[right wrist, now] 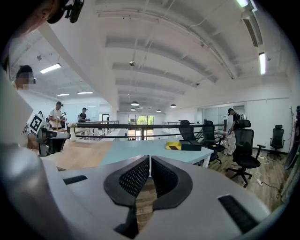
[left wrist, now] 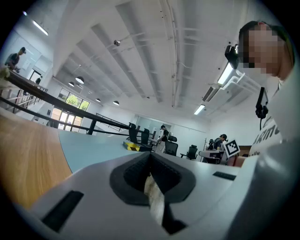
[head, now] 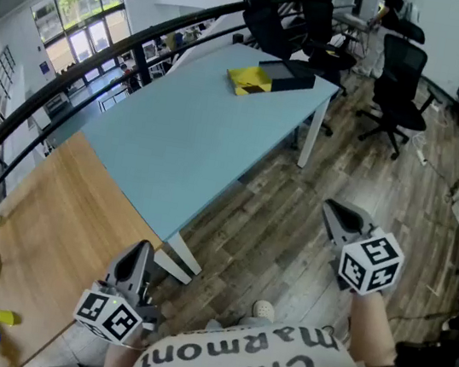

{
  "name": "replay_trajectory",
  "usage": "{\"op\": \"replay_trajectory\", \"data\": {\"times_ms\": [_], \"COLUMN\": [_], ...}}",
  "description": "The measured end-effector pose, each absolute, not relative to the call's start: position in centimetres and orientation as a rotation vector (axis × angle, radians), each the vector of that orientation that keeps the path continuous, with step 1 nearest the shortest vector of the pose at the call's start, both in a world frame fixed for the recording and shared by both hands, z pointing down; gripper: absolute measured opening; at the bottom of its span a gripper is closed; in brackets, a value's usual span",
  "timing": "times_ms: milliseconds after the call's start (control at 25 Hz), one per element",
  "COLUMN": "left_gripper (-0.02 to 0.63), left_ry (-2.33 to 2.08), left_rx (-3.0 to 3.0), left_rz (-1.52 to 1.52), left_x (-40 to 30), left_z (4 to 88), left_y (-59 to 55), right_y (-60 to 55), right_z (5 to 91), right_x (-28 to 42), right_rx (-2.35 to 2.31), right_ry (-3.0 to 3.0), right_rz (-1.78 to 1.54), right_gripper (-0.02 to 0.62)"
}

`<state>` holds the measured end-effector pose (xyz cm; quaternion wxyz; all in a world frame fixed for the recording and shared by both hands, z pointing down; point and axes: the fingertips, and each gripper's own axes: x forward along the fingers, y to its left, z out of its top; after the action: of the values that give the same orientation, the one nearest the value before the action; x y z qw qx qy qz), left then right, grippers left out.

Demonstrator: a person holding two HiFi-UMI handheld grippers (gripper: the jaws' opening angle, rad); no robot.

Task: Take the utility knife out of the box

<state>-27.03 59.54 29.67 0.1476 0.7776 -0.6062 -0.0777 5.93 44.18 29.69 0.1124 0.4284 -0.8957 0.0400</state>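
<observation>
A yellow and black box [head: 268, 78] lies at the far end of the light blue table [head: 184, 145]. No utility knife shows from here. Both grippers hang in the air well short of the table, over the wood floor. At the bottom left my left gripper [head: 142, 248] is shut with nothing in it. Further right, my right gripper [head: 330, 206] is shut and empty too. In the left gripper view the box [left wrist: 133, 146] is small and far beyond the closed left gripper [left wrist: 150, 155]. The right gripper view has the box [right wrist: 185, 146] far past the closed right gripper [right wrist: 150, 160].
A wooden table [head: 41, 226] adjoins the blue one on the left. Black office chairs [head: 399, 93] stand beyond the table's far end and to its right. A black railing [head: 74, 76] runs behind the tables. People stand at desks far off [right wrist: 56, 117].
</observation>
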Motion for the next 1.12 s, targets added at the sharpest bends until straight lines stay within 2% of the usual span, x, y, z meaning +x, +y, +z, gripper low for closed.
{"op": "replay_trajectory", "data": {"times_ms": [520, 800, 1120], "left_gripper": [0.003, 0.003, 0.003], "left_ry": [-1.698, -1.655, -1.57], "left_rx": [2.298, 2.391, 2.327], "left_rz": [-0.226, -0.194, -0.358], "left_x": [-23.2, -19.2, -16.0], "left_z": [28.5, 28.3, 30.1], "left_y": [52.2, 45.9, 40.1], "right_y": [38.8, 34.3, 28.5], "right_z": [29.9, 30.2, 31.9], "right_x": [8.8, 12.6, 15.5], "right_rx": [1.237, 1.238, 1.217], "right_ry": [-2.64, -2.594, -2.569], "right_rz": [0.118, 0.08, 0.092], "right_gripper": [0.043, 0.043, 0.043]}}
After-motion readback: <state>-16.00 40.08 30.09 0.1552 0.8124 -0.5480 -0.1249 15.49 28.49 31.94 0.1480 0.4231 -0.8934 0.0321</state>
